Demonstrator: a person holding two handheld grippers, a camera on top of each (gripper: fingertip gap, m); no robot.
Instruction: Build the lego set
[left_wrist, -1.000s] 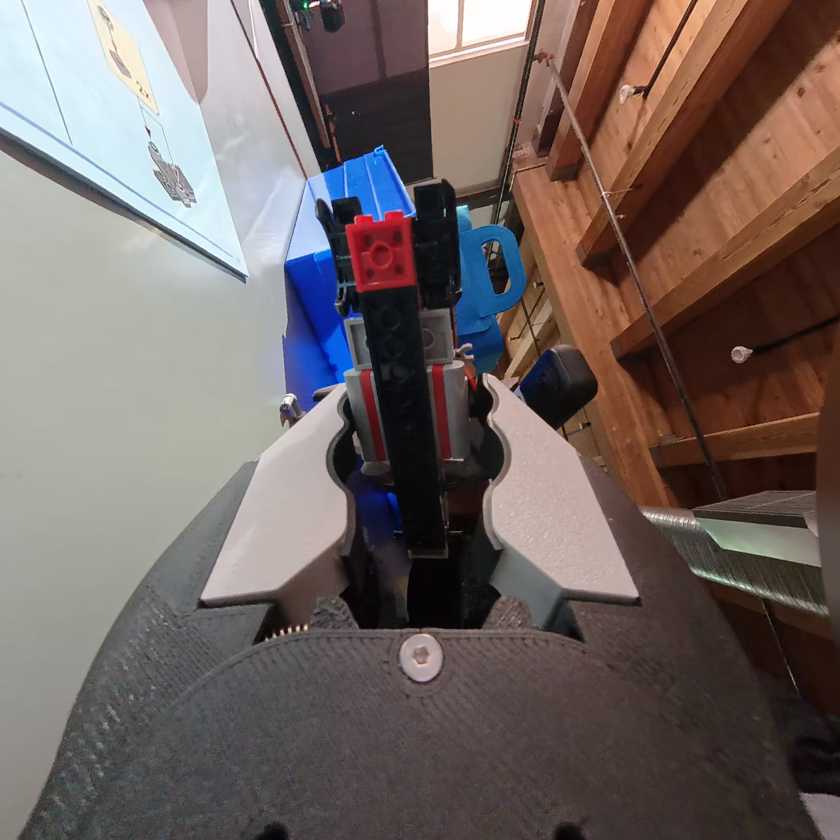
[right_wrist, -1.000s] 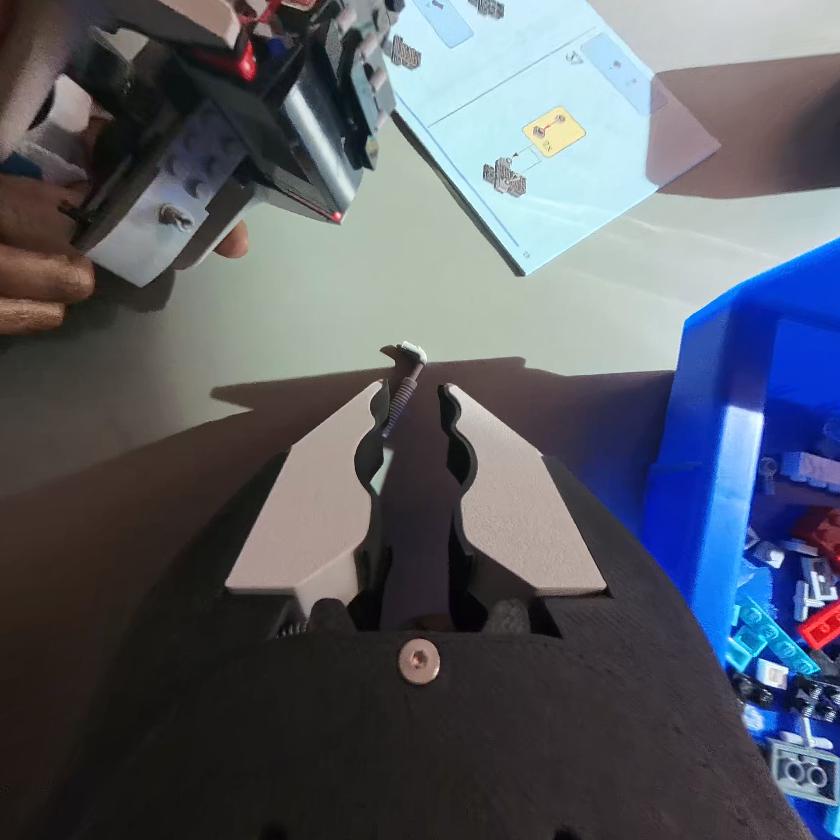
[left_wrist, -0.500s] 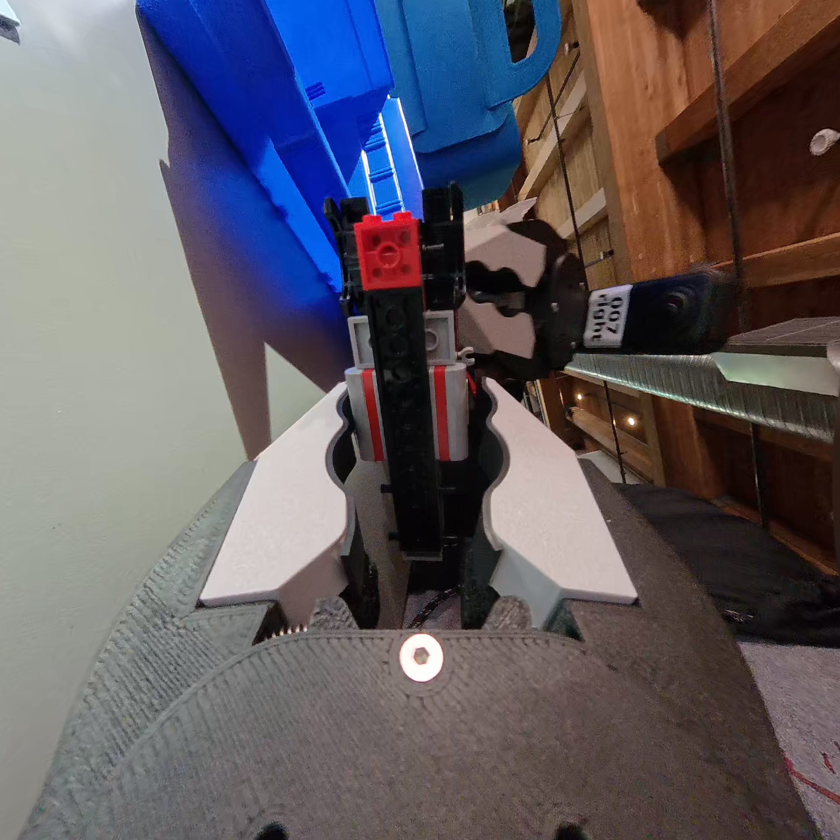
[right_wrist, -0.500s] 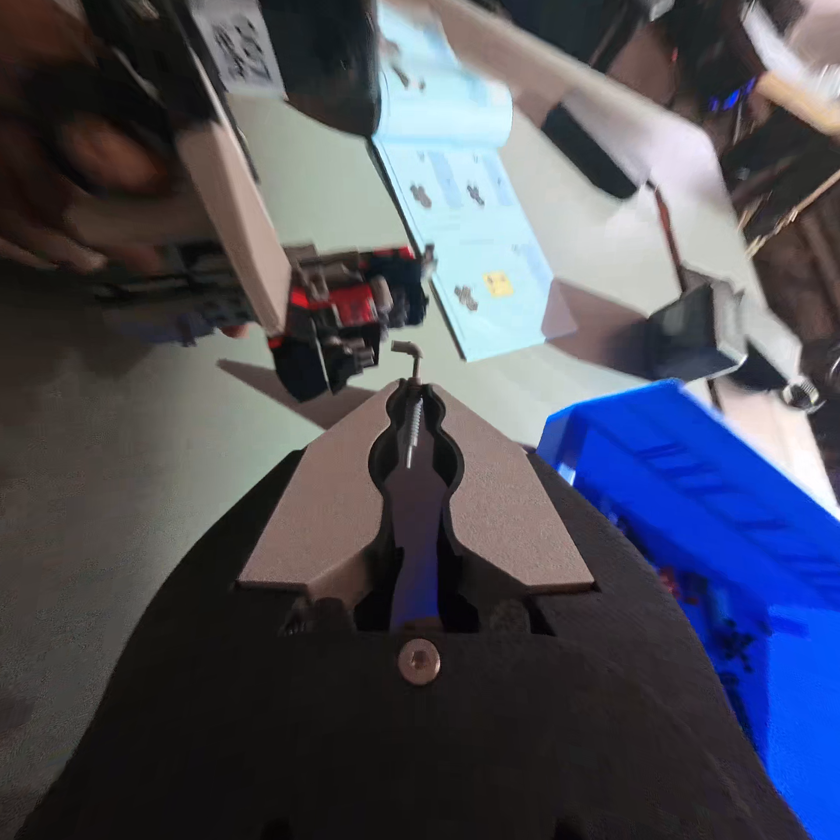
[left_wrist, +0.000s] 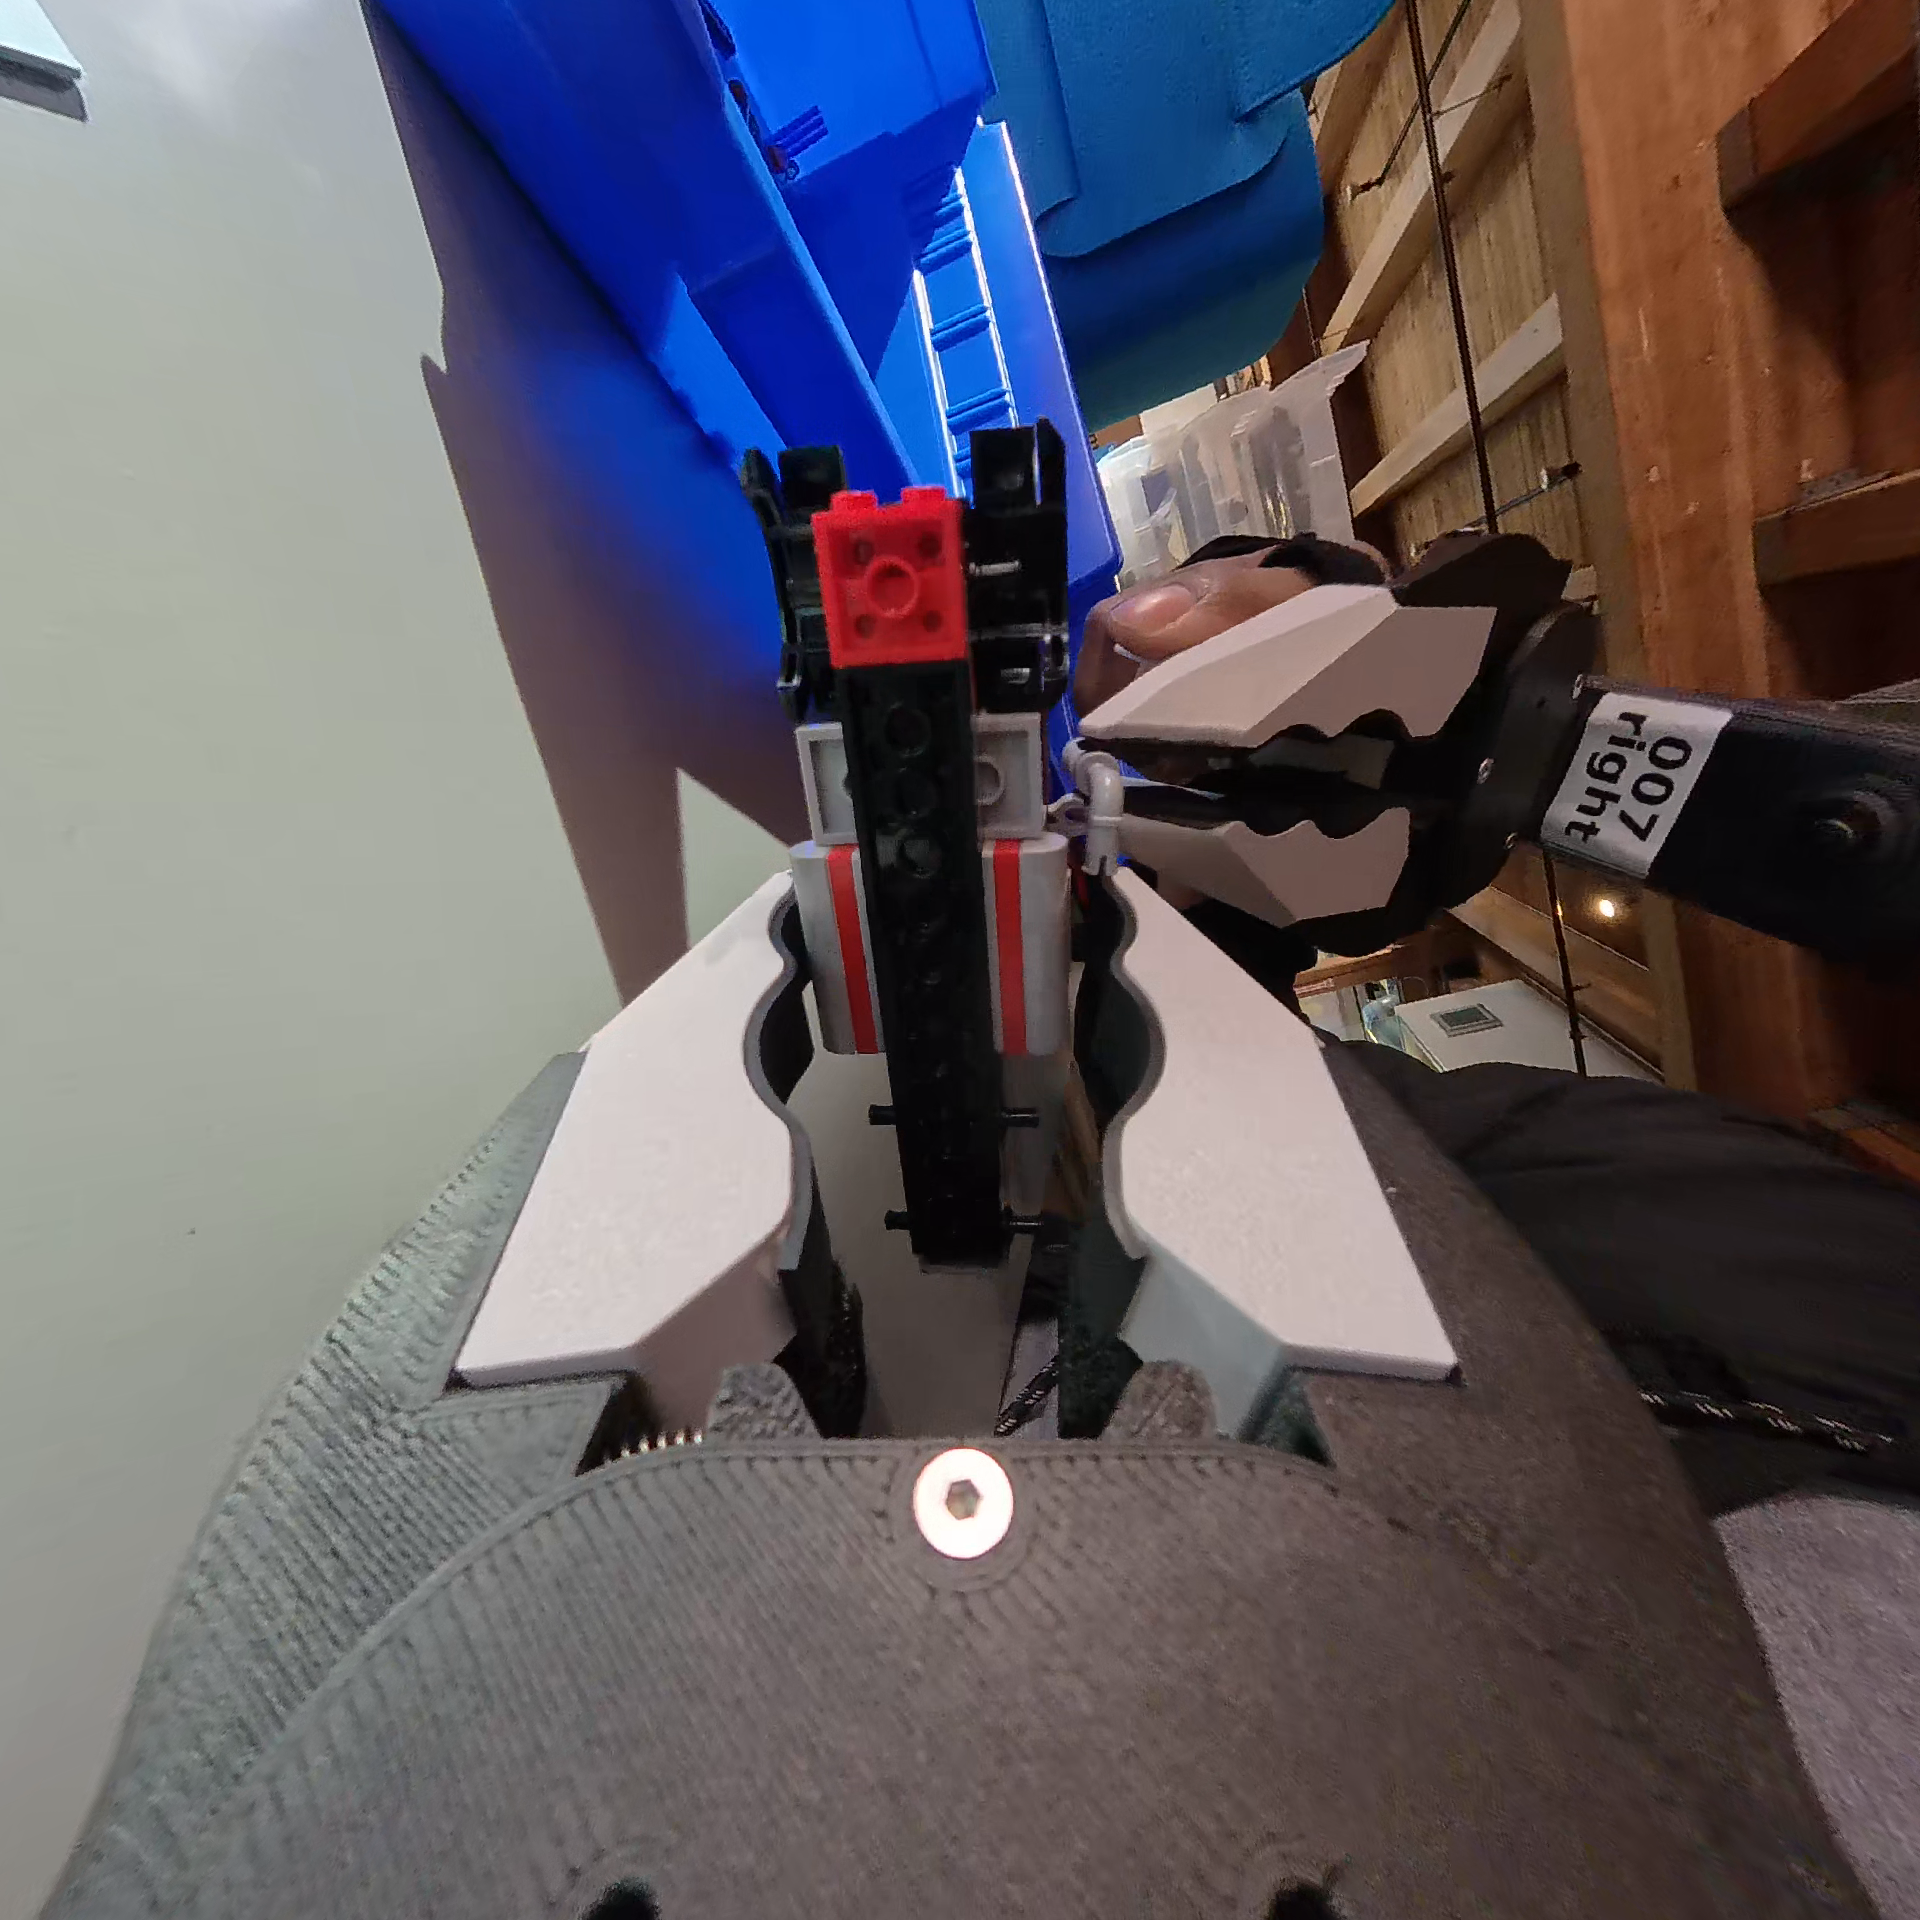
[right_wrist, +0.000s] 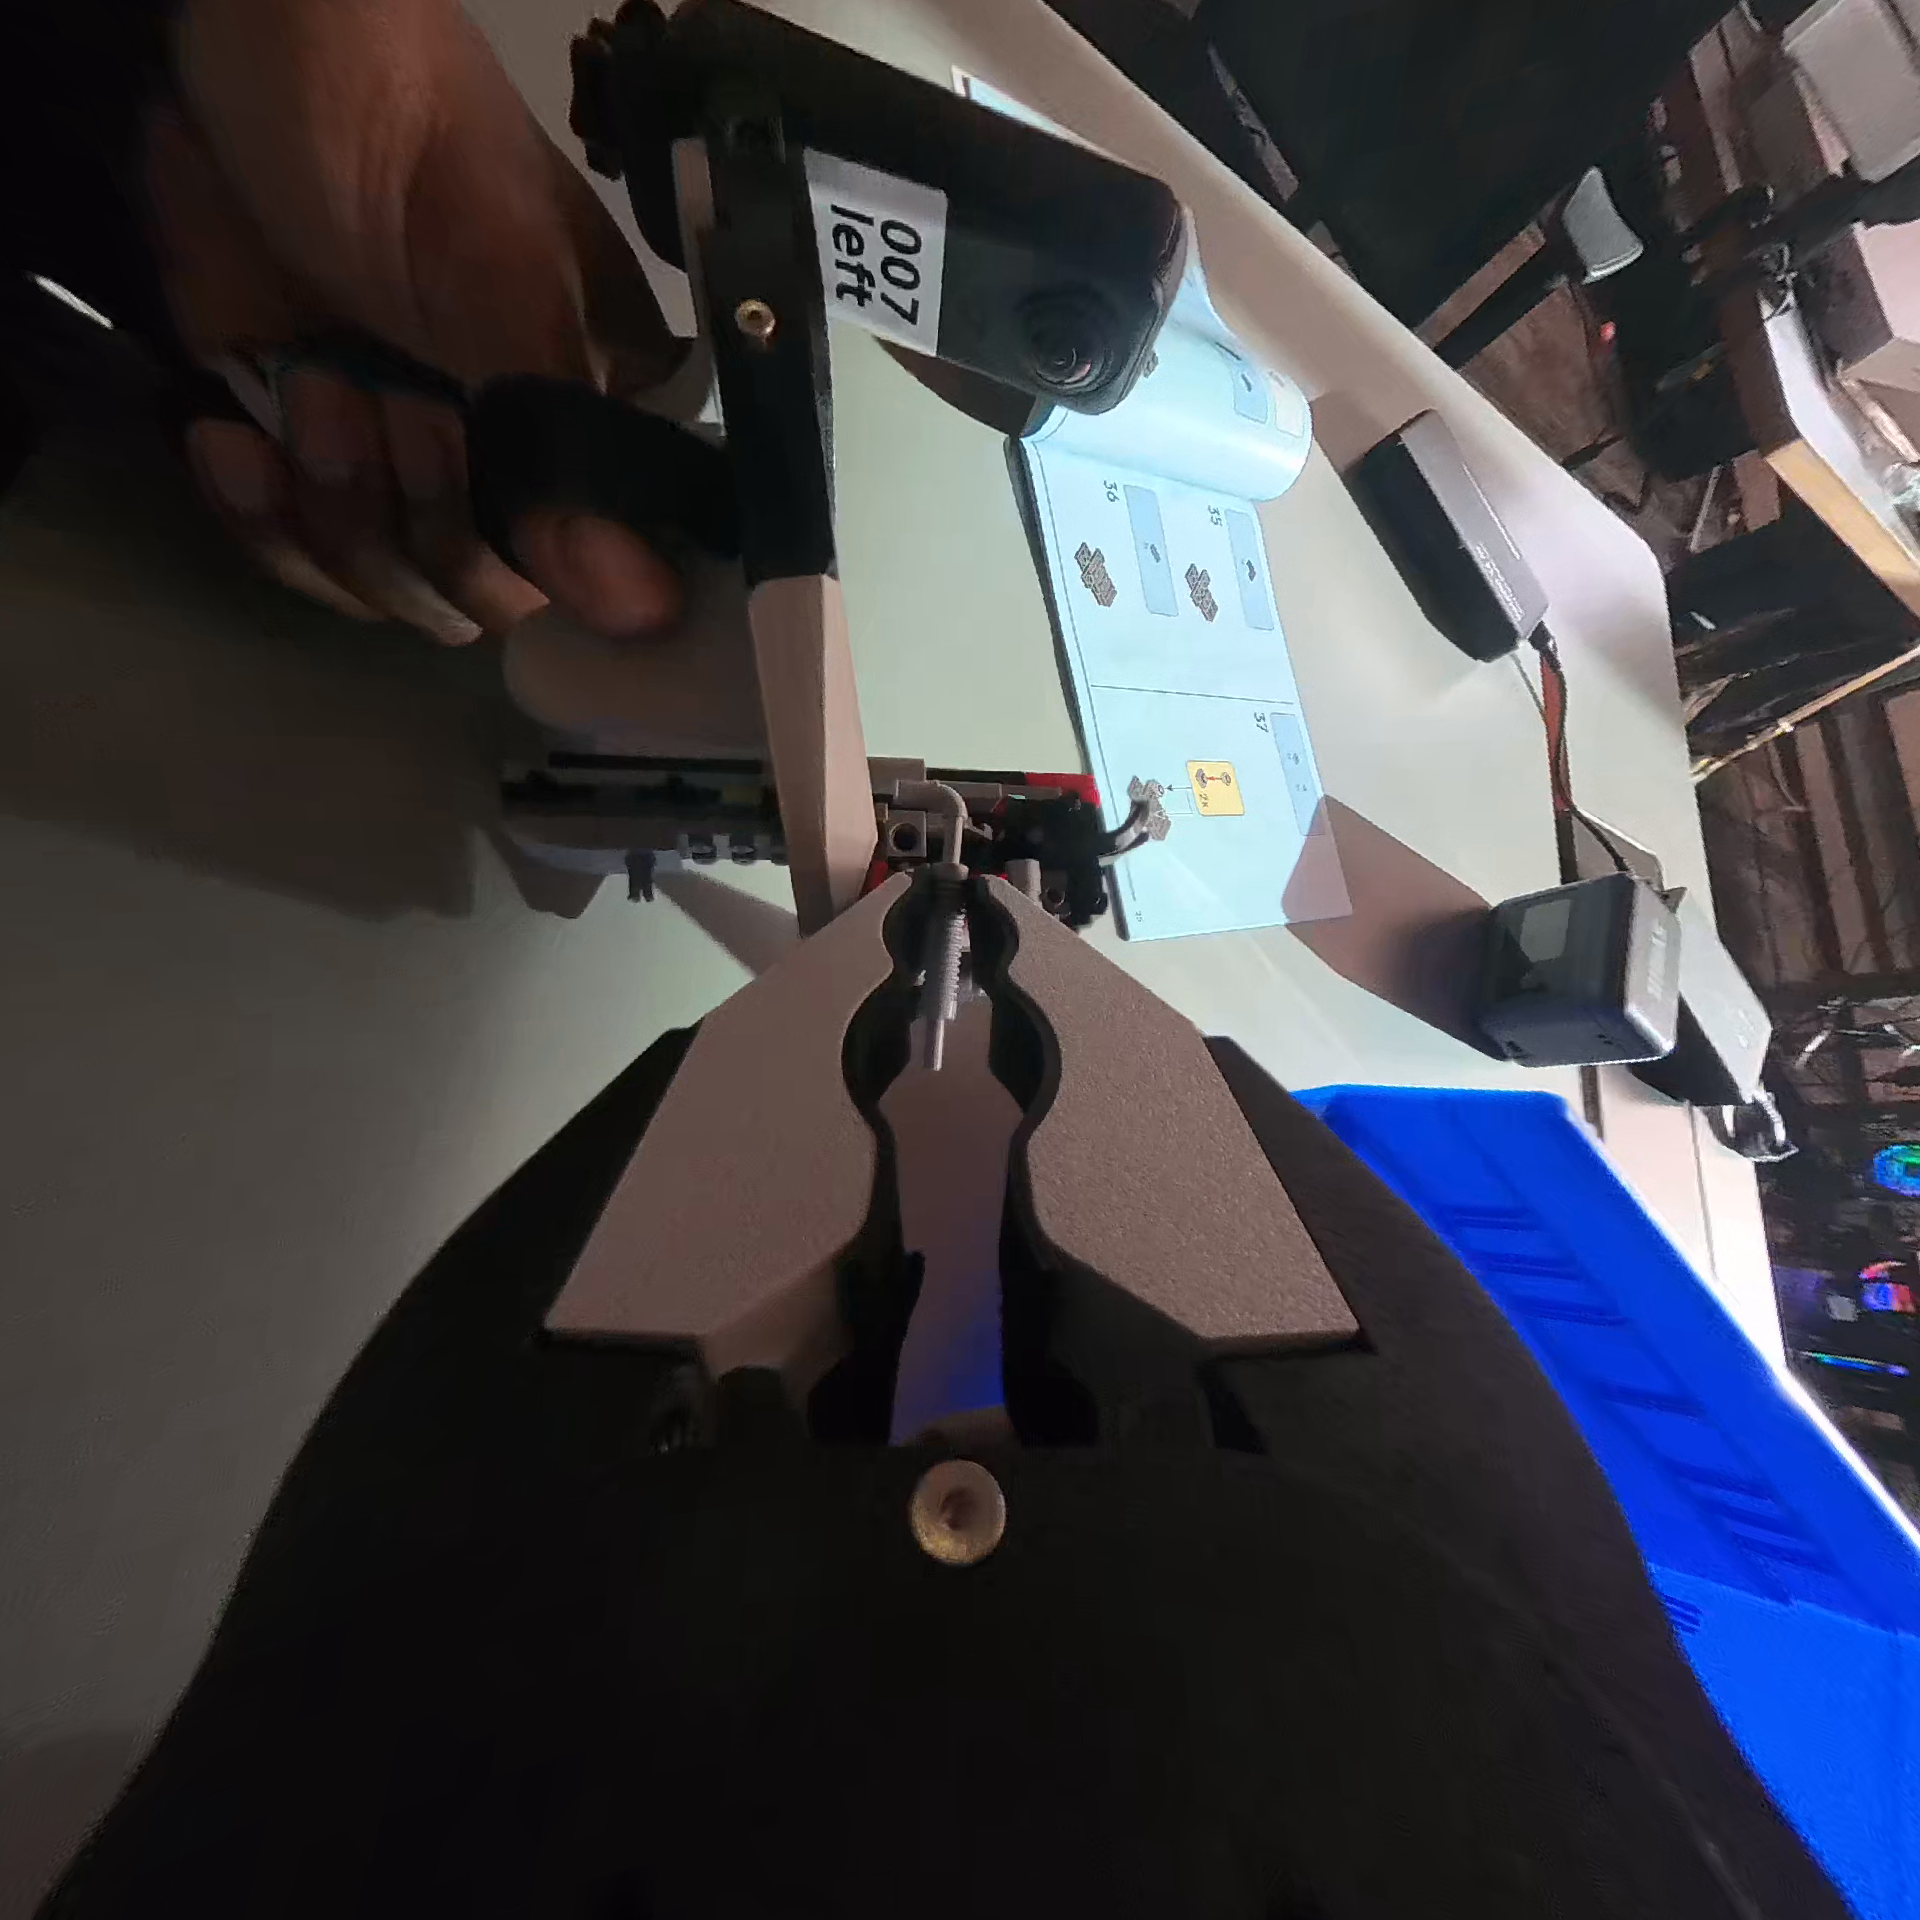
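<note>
Left wrist view, left gripper (left_wrist: 940, 914) jaws clamping lego model (left_wrist: 925, 831), right gripper (right_wrist: 948, 883) jaws pinching grey pin (right_wrist: 940, 971)

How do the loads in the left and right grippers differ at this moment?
The left gripper grips a bulky lego assembly of black, grey and red parts; the right gripper pinches one slim grey hooked piece. The assembly sticks out well past the left fingers; only the hook of the hooked piece clears the right fingers, at the assembly's side. Both grippers are shut on their loads, held off the table.
</note>
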